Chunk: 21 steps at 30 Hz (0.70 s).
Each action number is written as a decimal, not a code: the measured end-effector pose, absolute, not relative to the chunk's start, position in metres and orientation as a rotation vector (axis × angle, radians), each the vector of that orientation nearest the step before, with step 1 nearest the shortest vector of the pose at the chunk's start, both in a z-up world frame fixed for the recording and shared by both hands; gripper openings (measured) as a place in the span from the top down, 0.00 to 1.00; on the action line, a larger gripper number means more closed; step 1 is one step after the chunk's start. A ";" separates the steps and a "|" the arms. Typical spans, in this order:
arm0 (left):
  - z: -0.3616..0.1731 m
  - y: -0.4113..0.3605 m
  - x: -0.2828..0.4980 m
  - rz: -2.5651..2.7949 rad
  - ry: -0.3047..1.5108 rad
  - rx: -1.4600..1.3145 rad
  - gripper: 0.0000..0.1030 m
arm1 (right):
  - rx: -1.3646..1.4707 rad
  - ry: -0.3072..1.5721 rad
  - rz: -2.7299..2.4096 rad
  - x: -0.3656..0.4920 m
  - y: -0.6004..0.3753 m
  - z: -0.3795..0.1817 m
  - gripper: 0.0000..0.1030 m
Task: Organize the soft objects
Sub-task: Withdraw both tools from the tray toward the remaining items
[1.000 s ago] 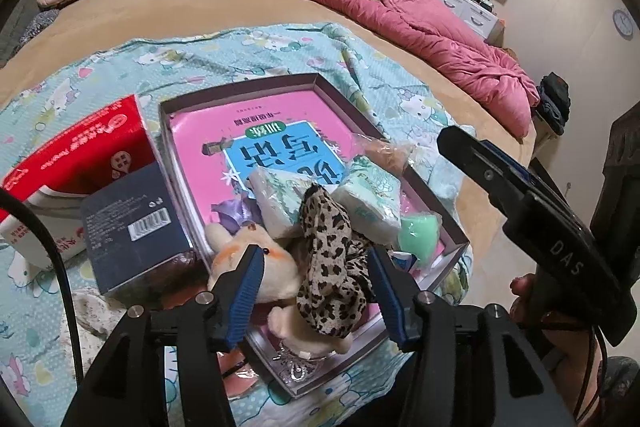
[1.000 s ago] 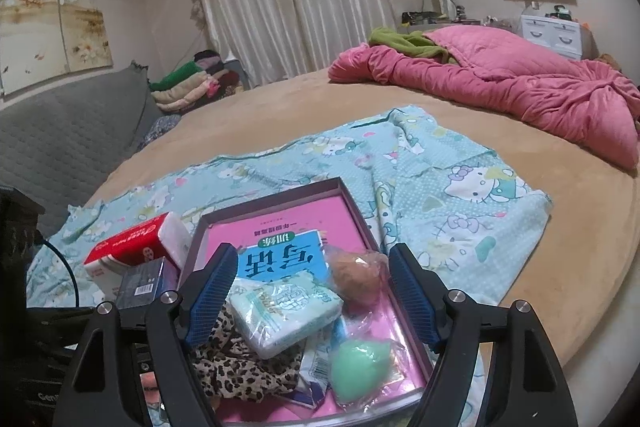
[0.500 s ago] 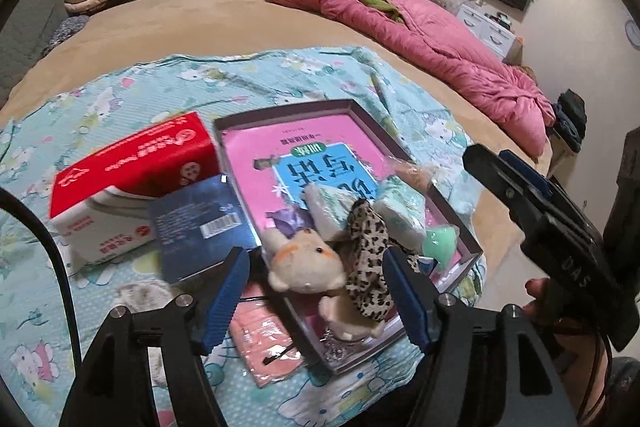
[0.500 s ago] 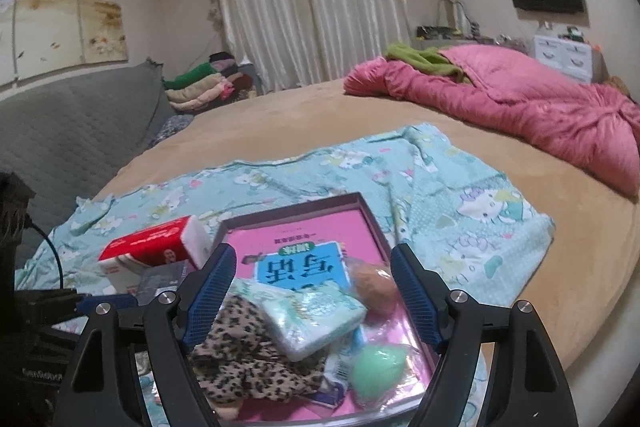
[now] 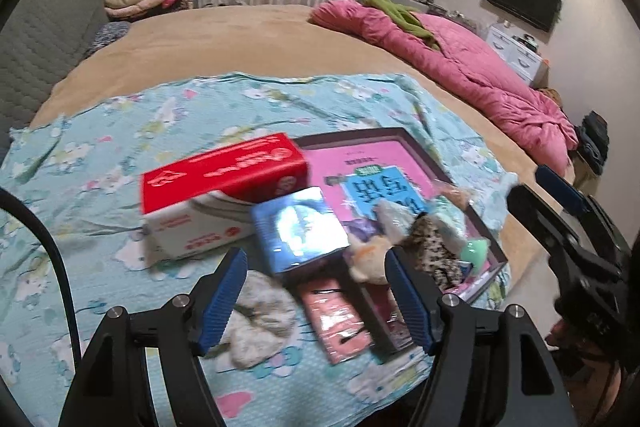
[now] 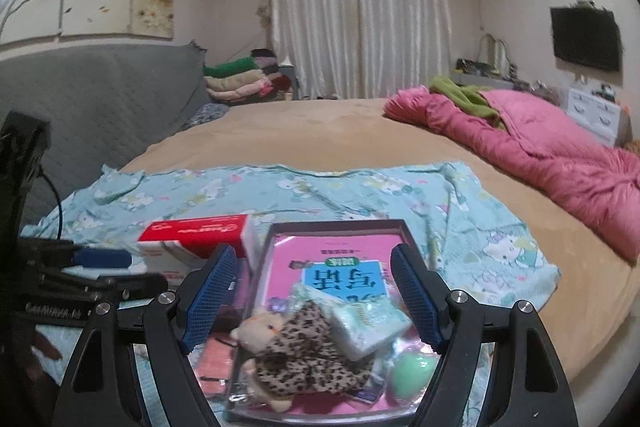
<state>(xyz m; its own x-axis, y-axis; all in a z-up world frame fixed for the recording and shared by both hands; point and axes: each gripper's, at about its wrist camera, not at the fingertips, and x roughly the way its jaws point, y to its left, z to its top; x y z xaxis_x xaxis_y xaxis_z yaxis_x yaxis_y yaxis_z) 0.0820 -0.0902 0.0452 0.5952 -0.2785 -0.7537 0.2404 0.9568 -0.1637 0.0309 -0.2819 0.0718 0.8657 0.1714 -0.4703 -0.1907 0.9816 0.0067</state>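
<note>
A shallow grey tray (image 6: 340, 226) with a pink book inside lies on a Hello Kitty sheet (image 5: 120, 155). In it lie a small plush toy (image 6: 256, 331), a leopard-print cloth (image 6: 308, 351), a tissue pack (image 6: 368, 327) and a green sponge (image 6: 412, 371). The tray also shows in the left wrist view (image 5: 404, 137). My left gripper (image 5: 316, 299) is open and empty, above a blue box (image 5: 298, 231), a crumpled white cloth (image 5: 256, 315) and a pink packet (image 5: 340, 319). My right gripper (image 6: 312, 303) is open and empty over the tray's near half.
A red and white tissue box (image 5: 224, 195) stands left of the tray. A pink duvet (image 6: 540, 155) lies at the far right of the tan bed (image 6: 300, 131). Folded clothes (image 6: 240, 79) sit by the curtain. A grey headboard (image 6: 100, 99) is at the left.
Both grippers have pulled back and tilted up. The left one has swung left, off the plush and leopard cloth, and now frames the blue box. Both stay open.
</note>
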 end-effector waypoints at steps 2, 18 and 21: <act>0.046 -0.079 0.080 -0.283 0.886 -0.052 0.31 | -0.061 0.489 0.219 0.026 -0.270 0.074 0.22; 0.020 -0.016 0.069 -0.183 0.960 -0.080 0.31 | -0.162 0.680 0.374 0.012 -0.186 0.037 0.22; 0.011 -0.011 0.069 -0.173 0.976 -0.074 0.31 | -0.188 0.737 0.380 0.014 -0.174 0.024 0.22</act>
<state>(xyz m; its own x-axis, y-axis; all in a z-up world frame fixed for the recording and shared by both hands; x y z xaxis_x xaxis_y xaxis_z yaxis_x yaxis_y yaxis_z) 0.0686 -0.0113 0.0113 0.5482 -0.1790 -0.8170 0.1130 0.9837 -0.1397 0.0140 -0.1745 0.0240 0.6766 0.2705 -0.6849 -0.4009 0.9155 -0.0344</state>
